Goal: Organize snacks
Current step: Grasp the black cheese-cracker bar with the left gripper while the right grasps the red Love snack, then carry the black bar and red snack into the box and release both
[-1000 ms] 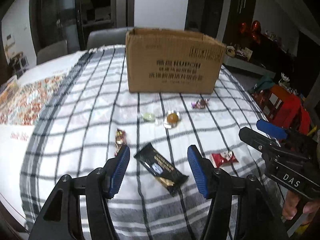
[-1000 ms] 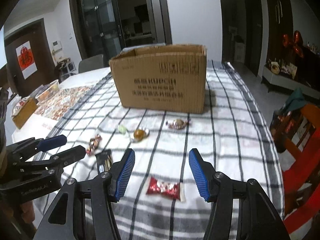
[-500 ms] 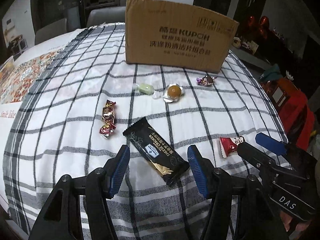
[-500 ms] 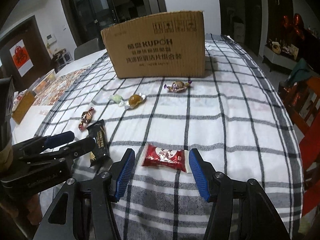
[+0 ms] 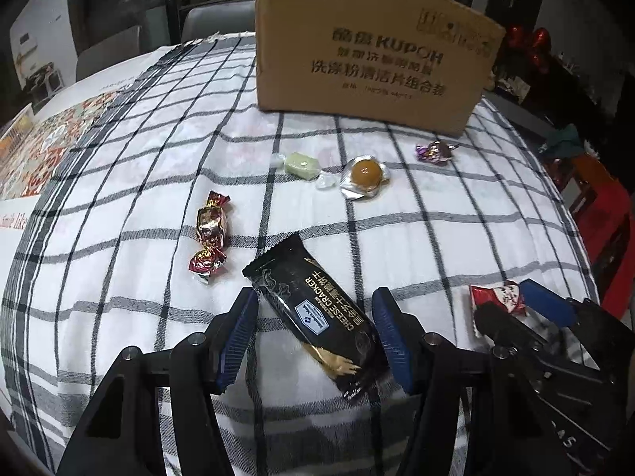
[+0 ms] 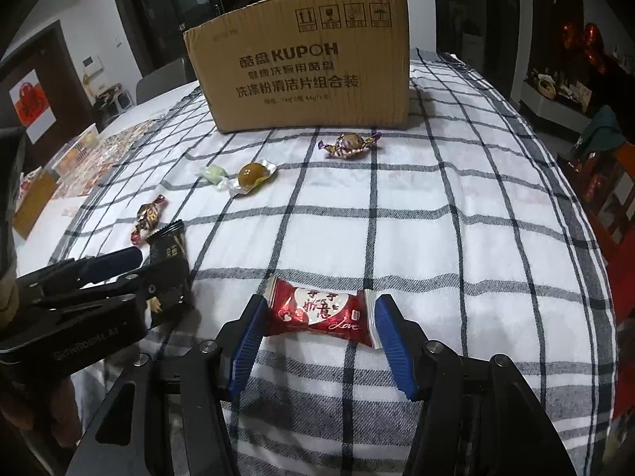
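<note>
**Clerk:** Item one, your tongs?

**Me:** My left gripper [image 5: 315, 327]: jaws apart, about half spread, straddling the black cheese cracker pack [image 5: 315, 311]. The pack lies slantwise on the checked tablecloth [image 5: 436, 238]; its lower end looks to touch my right-hand pad, but I cannot tell for sure, and neither pad squeezes it. My right gripper [image 6: 317, 327]: jaws likewise apart, one pad at each end of the red heart candy [image 6: 321, 311], which lies flat across the gap, unclamped.

**Clerk:** Containers?

**Me:** One cardboard box [image 6: 305, 63], brown, printed "KUPOH", standing at the far side of the cloth. Its inside is hidden from both views, so contents unknown.

**Clerk:** Loose stock?

**Me:** All on the cloth, in front of the box:
- purple-and-gold twist candy [image 6: 349, 143], nearest the box;
- amber round sweet in clear wrap [image 6: 252, 174];
- pale green candy [image 6: 214, 172], just beside the amber one;
- red-gold foil twist candy [image 5: 210, 234], near the cracker pack's upper end.
</note>
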Tool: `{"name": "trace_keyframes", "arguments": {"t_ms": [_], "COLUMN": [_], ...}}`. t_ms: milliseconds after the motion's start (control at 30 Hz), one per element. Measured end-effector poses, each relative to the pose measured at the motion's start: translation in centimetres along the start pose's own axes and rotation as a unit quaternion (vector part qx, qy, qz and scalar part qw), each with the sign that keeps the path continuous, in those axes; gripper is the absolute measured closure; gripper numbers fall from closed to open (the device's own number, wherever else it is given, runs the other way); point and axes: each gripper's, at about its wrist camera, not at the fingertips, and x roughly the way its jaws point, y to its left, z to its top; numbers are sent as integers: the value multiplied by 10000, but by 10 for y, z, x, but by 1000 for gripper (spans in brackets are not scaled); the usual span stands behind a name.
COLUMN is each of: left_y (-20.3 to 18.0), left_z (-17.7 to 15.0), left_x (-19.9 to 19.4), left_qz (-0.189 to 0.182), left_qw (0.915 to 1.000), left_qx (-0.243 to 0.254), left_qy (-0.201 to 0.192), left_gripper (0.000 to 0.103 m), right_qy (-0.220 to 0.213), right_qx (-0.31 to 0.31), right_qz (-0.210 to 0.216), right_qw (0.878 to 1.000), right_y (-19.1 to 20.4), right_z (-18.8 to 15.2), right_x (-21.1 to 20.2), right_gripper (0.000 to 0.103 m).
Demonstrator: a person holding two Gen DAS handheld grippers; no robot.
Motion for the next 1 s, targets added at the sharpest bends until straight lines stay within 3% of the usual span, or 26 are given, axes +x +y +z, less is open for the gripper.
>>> {"name": "trace_keyframes", "arguments": {"t_ms": [233, 533, 1000], "left_y": [-3, 2, -7], "left_z": [0, -5, -8], "left_x": [7, 2, -27], "left_qz": [171, 115, -106], "left_qw": [9998, 9998, 9983], "left_qx": [-65, 50, 366], "left_qy": [-50, -147, -450], "left_gripper": [46, 65, 66], "right_qy": [-8, -124, -348], "right_qx": [-27, 15, 203], "right_qz": [-37, -50, 147], "right_qw": [10000, 9999, 9991], "right_y": [0, 1, -1], "right_z": [0, -3, -2], "right_x": [4, 2, -16], "right_gripper": [46, 49, 51]}}
